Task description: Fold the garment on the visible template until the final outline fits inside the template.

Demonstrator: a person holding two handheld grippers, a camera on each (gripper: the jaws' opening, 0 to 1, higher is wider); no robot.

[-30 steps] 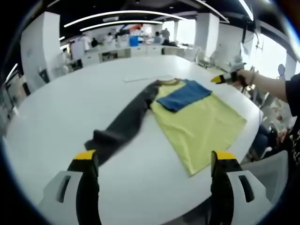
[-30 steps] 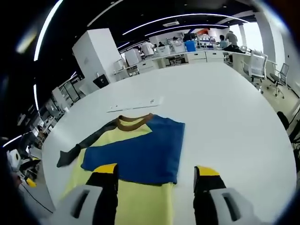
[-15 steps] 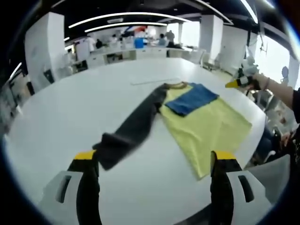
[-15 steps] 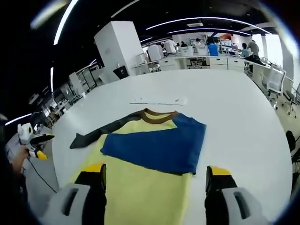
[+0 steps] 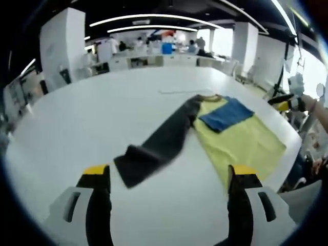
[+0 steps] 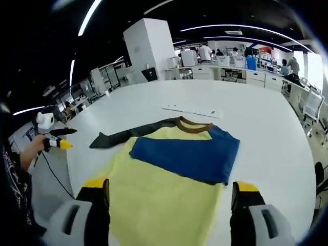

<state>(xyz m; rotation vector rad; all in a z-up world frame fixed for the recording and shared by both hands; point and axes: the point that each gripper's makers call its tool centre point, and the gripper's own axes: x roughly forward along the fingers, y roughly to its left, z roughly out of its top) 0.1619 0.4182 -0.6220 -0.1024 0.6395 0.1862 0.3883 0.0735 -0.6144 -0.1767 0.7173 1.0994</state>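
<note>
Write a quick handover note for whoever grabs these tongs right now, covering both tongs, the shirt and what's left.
Left tongs: open, empty, held above the table edge, facing the dark gray sleeve.
Right tongs: open, empty, hovering over the shirt's yellow body.
Shirt lies flat on the white table. The blue sleeve is already folded across the chest below the brown collar. The gray sleeve lies stretched out sideways, unfolded.
Left to do: fold in the gray sleeve, then fold the body. A thin white strip lies beyond the collar.

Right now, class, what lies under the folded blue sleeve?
The blue sleeve lies folded across the shirt's yellow body, which rests on the white table. The covered yellow chest cannot be seen.
</note>
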